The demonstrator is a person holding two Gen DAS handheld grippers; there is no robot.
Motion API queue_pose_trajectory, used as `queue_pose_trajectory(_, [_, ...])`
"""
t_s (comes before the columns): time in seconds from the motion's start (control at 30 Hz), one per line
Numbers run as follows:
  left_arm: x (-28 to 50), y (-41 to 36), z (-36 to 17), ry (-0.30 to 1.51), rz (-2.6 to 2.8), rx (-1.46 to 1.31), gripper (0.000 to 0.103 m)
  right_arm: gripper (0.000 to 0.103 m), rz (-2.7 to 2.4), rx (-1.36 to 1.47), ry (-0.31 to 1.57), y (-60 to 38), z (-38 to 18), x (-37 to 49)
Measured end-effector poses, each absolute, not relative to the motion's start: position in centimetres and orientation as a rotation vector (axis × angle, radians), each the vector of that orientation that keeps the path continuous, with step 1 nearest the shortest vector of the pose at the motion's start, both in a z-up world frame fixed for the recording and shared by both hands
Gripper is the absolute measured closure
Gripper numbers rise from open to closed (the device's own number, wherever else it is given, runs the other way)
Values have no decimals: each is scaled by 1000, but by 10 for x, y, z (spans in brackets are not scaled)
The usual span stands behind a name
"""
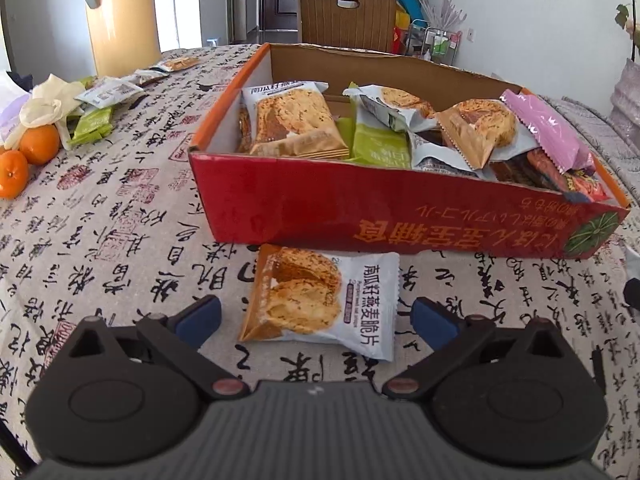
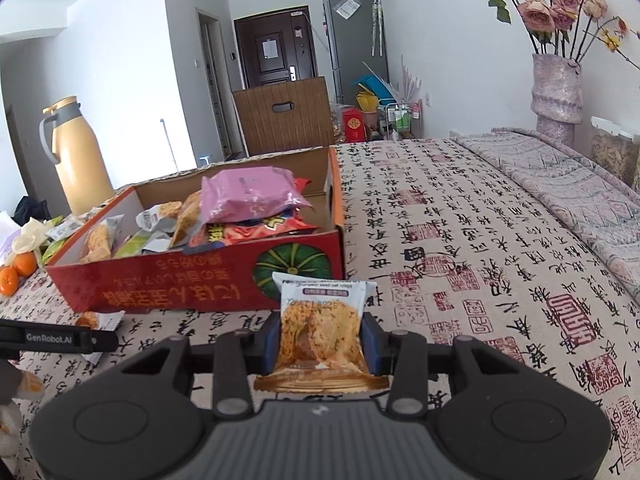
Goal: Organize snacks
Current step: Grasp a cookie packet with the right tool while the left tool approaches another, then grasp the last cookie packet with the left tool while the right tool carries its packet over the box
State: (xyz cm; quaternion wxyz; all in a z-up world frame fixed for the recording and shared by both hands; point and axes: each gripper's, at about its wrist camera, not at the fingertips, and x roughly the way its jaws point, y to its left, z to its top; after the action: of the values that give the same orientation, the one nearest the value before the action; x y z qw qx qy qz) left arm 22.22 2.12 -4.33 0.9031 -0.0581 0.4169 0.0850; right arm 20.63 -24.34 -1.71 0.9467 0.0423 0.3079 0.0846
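So we've got one oat crisp packet (image 2: 323, 330) pinched upright in our right gripper (image 2: 323, 340), jaws closed snug on both its sides, held just in front of the red box (image 2: 192, 280). A second oat crisp packet (image 1: 322, 300) lies flat on the worktop (image 1: 120, 220), close to the box's near wall, and our left gripper (image 1: 316, 316) sits with it between the fingers, spread wide and not touching it. The box is already loaded with snacks: more crisp packets, green ones, a pink bag (image 2: 250, 194) on top at the right end.

The worktop wears a cloth printed with black calligraphy and red seals. Beyond it there's a brown chair back (image 2: 282, 114), a dark door (image 2: 274, 50), and a grey fridge.

Only the left view shows the loose pile (image 1: 96, 112) up close: green and white packets, two oranges (image 1: 24, 156), a pale glove. Only the right view gets the vase (image 2: 556, 92) of pink roses and the second patterned cloth along the right side. The yellow thermos (image 2: 78, 160) shows in both.
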Motion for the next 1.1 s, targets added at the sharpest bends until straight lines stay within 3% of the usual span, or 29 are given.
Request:
queue_pose_trajectory(0.17, [221, 17, -44, 855, 193, -94, 3, 63, 177, 101, 629, -245, -20, 205])
queue_pose_trajectory(0.3, [217, 13, -40, 830, 194, -76, 28, 63, 180, 103, 624, -245, -18, 203])
queue_pose_trajectory(0.7, [199, 20, -38, 785, 161, -102, 54, 63, 197, 108, 623, -240, -19, 198])
queue_pose_trajectory(1.1, [165, 35, -25, 717, 116, -149, 57, 63, 214, 98, 631, -236, -20, 194])
